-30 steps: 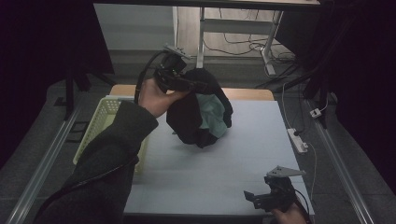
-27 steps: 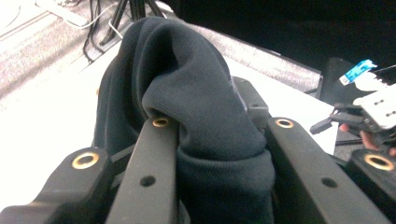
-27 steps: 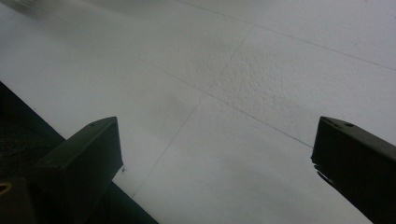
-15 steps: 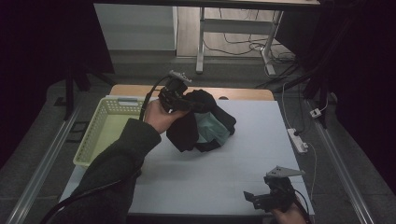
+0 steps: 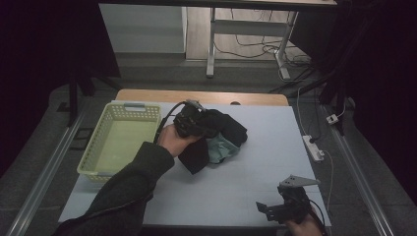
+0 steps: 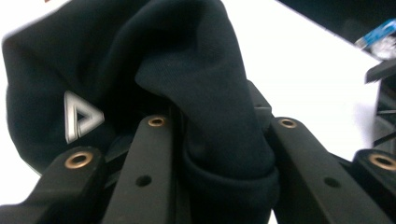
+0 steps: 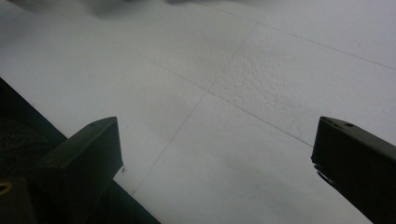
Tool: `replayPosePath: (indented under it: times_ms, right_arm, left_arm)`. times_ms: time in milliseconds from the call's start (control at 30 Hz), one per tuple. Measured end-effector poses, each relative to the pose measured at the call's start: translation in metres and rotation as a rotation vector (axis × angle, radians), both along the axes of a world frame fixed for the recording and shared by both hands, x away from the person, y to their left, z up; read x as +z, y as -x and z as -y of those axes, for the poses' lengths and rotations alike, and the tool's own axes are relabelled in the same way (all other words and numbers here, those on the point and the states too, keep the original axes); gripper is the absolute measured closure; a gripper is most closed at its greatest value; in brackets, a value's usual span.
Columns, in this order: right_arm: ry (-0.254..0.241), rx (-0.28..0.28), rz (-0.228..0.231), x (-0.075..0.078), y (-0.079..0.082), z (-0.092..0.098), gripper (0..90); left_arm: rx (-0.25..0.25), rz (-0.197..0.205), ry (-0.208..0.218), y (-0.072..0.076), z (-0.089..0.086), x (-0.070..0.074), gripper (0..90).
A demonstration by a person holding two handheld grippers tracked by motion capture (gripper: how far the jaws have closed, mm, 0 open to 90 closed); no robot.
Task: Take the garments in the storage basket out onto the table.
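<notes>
Dim flooring with cables and metal desk legs is surrounding a pale grey-white padded worktop [image 5: 275, 147] with a wooden strip along its far edge. Lying near the middle of it, slightly toward the far left, is a crumpled black fabric garment with a teal inner lining [image 5: 216, 140], bunched into a lump whose long axis is running from the far right down toward the near left, its narrower dark tail pointing at the person's near-left side and the teal lining facing the near right. In the left gripper view a small grey triangular logo [image 6: 80, 116] is showing on the black cloth. The left gripper [image 5: 189, 120] is sitting at the garment's far-left end, and its jaws are pressing together on a thick fold of the black cloth, which is bulging up between them. A pale yellow-green perforated plastic basket [image 5: 123, 140] is standing just beside the garment on the left part of the worktop, apart from the cloth. The right gripper [image 5: 285, 204] is resting at the near-right edge, well apart from the garment, its jaws standing wide apart over bare worktop with nothing between them.
</notes>
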State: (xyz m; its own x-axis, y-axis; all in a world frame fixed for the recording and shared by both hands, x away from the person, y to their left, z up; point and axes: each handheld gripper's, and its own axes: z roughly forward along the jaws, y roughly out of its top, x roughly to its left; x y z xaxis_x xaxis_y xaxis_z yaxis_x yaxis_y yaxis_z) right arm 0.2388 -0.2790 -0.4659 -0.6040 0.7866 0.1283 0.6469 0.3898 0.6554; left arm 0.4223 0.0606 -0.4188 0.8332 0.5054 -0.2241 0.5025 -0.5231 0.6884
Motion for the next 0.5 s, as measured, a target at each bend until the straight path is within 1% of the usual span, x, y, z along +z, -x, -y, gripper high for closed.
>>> replayPosePath:
  times_ms: [100, 167, 233, 267, 333, 500]
  right_arm:
    - [0.003, 0.001, 0.0, 0.0, 0.0, 0.0, 1.6]
    - [0.004, 0.002, -0.001, 0.0, 0.0, 0.0, 1.6]
    - [0.004, 0.001, -0.001, 0.0, 0.0, -0.001, 1.6]
    - [0.008, 0.003, 0.002, 0.0, 0.0, -0.001, 1.6]
    - [0.01, 0.005, 0.001, 0.0, 0.0, -0.001, 1.6]
    - [0.011, 0.005, 0.002, 0.0, 0.0, -0.001, 1.6]
  left_arm:
    - [-0.014, -0.018, -0.02, 0.002, 0.004, -0.017, 70.7]
    - [-0.022, -0.01, -0.033, 0.004, 0.006, -0.028, 70.2]
    - [-0.019, -0.028, -0.032, 0.005, 0.008, -0.038, 69.5]
    - [-0.017, -0.037, -0.025, 0.006, 0.009, -0.043, 68.7]
    - [-0.018, -0.039, -0.024, 0.008, 0.01, -0.049, 67.3]
    - [-0.015, -0.043, -0.039, 0.011, 0.016, -0.065, 62.1]
